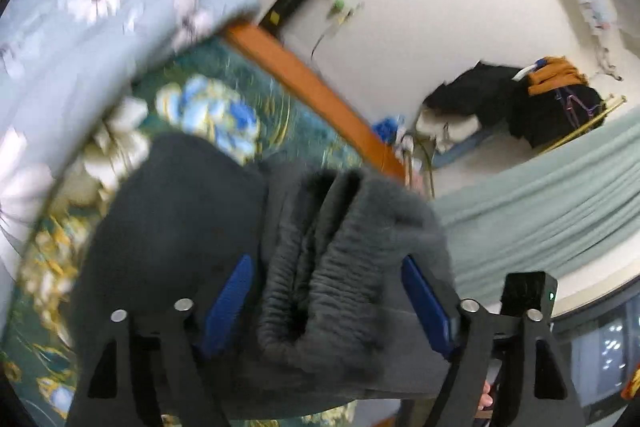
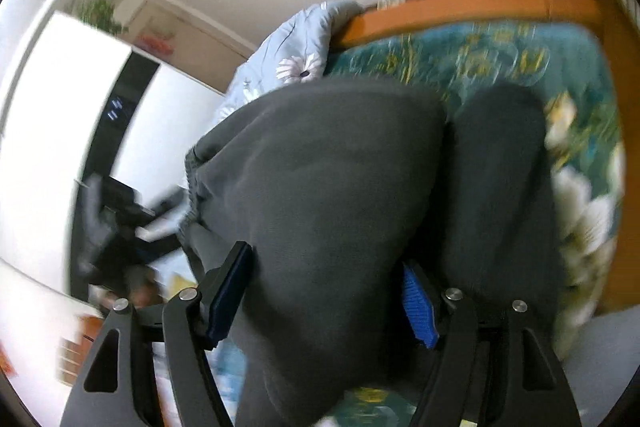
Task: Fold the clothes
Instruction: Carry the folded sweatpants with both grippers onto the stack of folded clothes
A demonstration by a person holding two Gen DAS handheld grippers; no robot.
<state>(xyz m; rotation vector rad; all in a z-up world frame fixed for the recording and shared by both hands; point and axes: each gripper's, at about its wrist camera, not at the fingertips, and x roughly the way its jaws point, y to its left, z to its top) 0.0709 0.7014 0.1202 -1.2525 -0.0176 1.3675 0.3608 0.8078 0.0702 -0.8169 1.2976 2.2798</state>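
A dark grey garment (image 1: pixel 180 207) lies over the green floral bed cover (image 1: pixel 240 99). In the left wrist view its ribbed waistband (image 1: pixel 332 247) is bunched between the blue pads (image 1: pixel 228 303) of my left gripper (image 1: pixel 328 303). The jaws stand wide, and a thin gap shows beside the left pad. In the right wrist view the same dark grey garment (image 2: pixel 340 167) fills the space between the jaws of my right gripper (image 2: pixel 324 307). Both pads (image 2: pixel 418 311) press into the cloth, which drapes forward onto the bed cover (image 2: pixel 480 55).
A light blue flowered quilt (image 1: pixel 80 7) (image 2: pixel 296 39) is heaped at the head of the bed. An orange wooden bed frame (image 1: pixel 312 83) (image 2: pixel 460 3) borders the mattress. Dark clothes (image 1: pixel 520 99) are piled on a rack by the wall. A white cabinet (image 2: pixel 60 107) stands to the left.
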